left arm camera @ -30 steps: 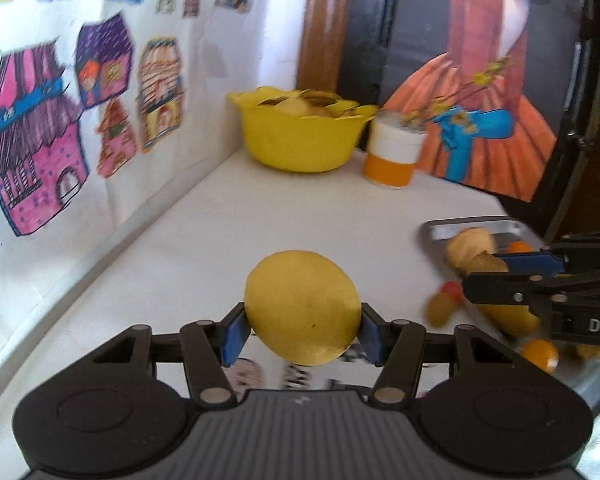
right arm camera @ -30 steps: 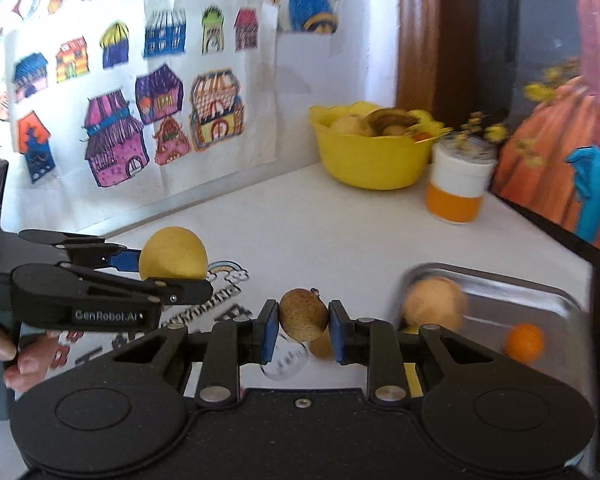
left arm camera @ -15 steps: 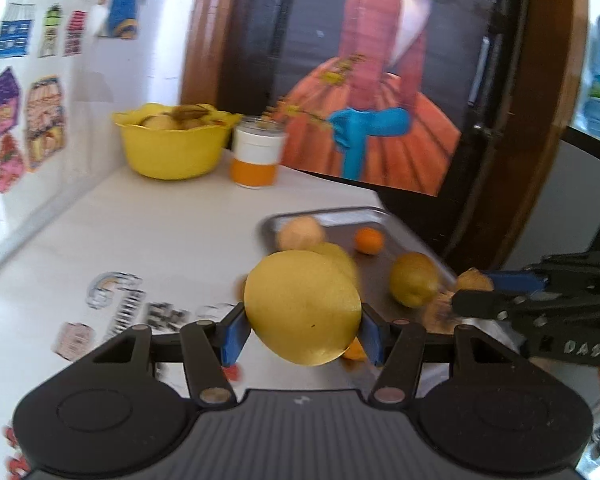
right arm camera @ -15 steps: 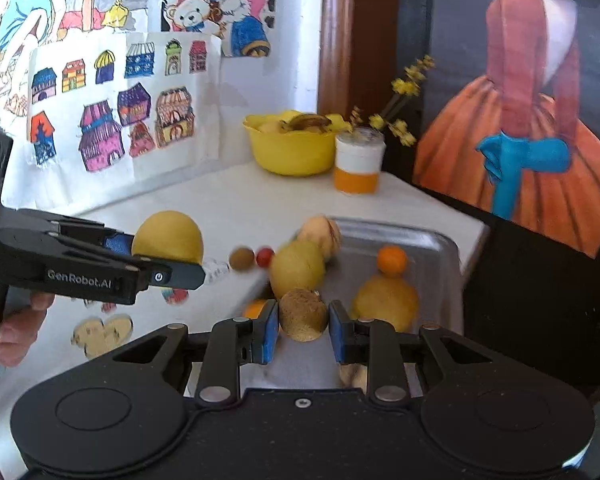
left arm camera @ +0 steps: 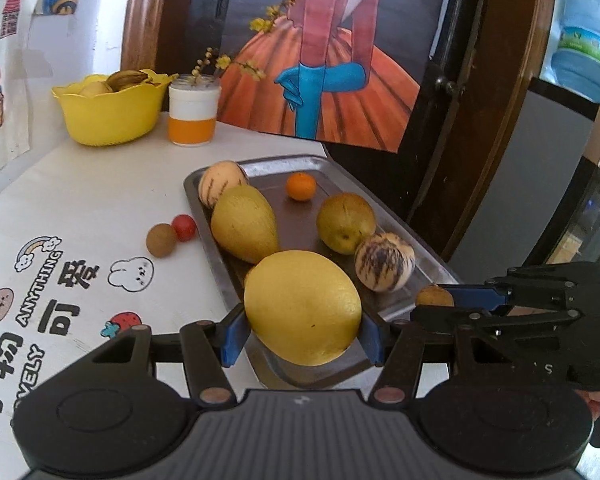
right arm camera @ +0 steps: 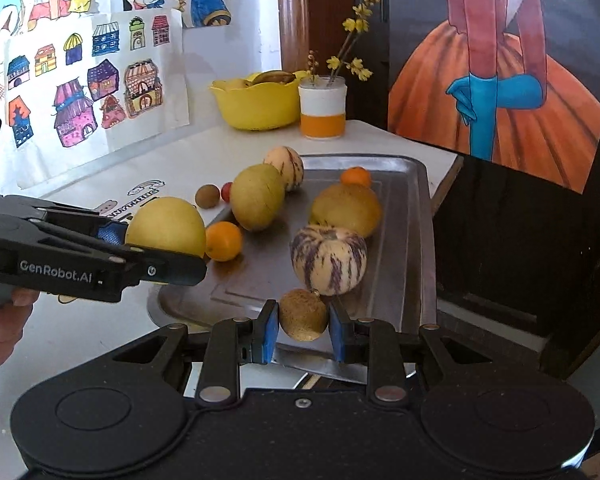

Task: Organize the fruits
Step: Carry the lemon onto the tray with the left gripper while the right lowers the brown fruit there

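My left gripper (left arm camera: 302, 338) is shut on a large yellow fruit (left arm camera: 302, 307), held over the near left corner of the steel tray (left arm camera: 384, 216). My right gripper (right arm camera: 303, 334) is shut on a small brown fruit (right arm camera: 303, 314), above the tray's (right arm camera: 408, 232) near edge. In the tray lie a yellow pear-like fruit (left arm camera: 244, 228), a yellow-green round fruit (left arm camera: 346, 222), two striped cream melons (left arm camera: 384, 262) (left arm camera: 222, 182) and a small orange (left arm camera: 301, 186). A second orange (right arm camera: 223, 241) shows in the right wrist view, beside the left gripper (right arm camera: 156, 258).
A brown fruit (left arm camera: 161, 239) and a red one (left arm camera: 184, 227) lie on the white table left of the tray. A yellow bowl (left arm camera: 110, 114) with fruit and a white-orange jar (left arm camera: 192, 114) stand at the back. The table's right edge runs just past the tray.
Both grippers have swung right and pulled back toward the tray's near end, still holding their fruits. The tray and its fruit now fill the middle of both views.
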